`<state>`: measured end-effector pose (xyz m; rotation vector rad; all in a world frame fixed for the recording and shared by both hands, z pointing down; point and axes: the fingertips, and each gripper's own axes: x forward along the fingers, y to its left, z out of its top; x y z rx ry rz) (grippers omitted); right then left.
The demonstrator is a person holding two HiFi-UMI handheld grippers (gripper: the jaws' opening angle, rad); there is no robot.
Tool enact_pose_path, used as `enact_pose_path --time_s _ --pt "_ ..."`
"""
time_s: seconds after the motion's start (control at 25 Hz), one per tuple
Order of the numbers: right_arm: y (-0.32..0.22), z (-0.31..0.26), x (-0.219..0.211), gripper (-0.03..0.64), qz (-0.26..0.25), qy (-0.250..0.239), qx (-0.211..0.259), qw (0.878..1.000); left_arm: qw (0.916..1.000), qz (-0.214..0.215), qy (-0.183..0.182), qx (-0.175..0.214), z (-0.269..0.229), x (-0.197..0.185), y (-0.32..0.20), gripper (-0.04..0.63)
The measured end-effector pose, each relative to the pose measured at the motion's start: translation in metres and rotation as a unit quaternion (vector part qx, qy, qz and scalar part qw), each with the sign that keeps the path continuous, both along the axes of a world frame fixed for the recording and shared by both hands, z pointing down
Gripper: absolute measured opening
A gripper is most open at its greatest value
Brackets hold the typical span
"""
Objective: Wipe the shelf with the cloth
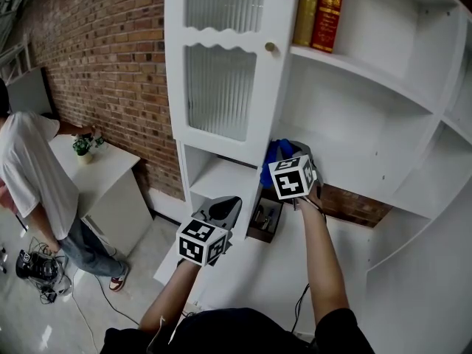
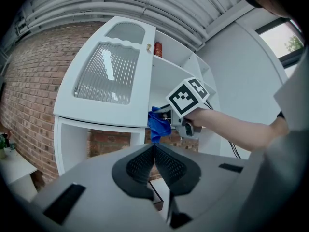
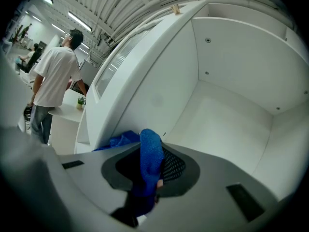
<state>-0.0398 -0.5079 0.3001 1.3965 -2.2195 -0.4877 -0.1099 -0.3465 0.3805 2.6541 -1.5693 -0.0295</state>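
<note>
"Where is the cloth?"

"The blue cloth (image 3: 150, 153) is clamped in the right tool (image 3: 153, 170). It is held at the front of the white shelf (image 3: 227, 120), just beside the glass-paned door (image 1: 221, 87). Whether it touches the board cannot be told."

"And the left tool?"

"The left tool (image 2: 154, 154) has its jaws pressed together on nothing and hangs lower, apart from the cloth."

"What else?"

"Two books (image 1: 321, 9) stand on the shelf above. A person (image 1: 29, 172) stands by a tabletop (image 1: 110, 164) bearing a small plant (image 1: 83, 146)."
</note>
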Motion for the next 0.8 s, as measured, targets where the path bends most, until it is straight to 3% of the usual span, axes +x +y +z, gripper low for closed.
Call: enact_pose_path --time_s 0.52,0.8 --pt "0.021 0.000 0.002 0.084 0.013 -0.027 0.014 0.999 1.0000 0.007 0.004 -0.003 0.000 -0.013 0.015 0.017" --pt "0.043 0.002 0.012 0.084 0.012 -0.106 0.017 0.994 0.9995 0.029 0.009 -0.012 0.009 -0.012 0.023 0.017"
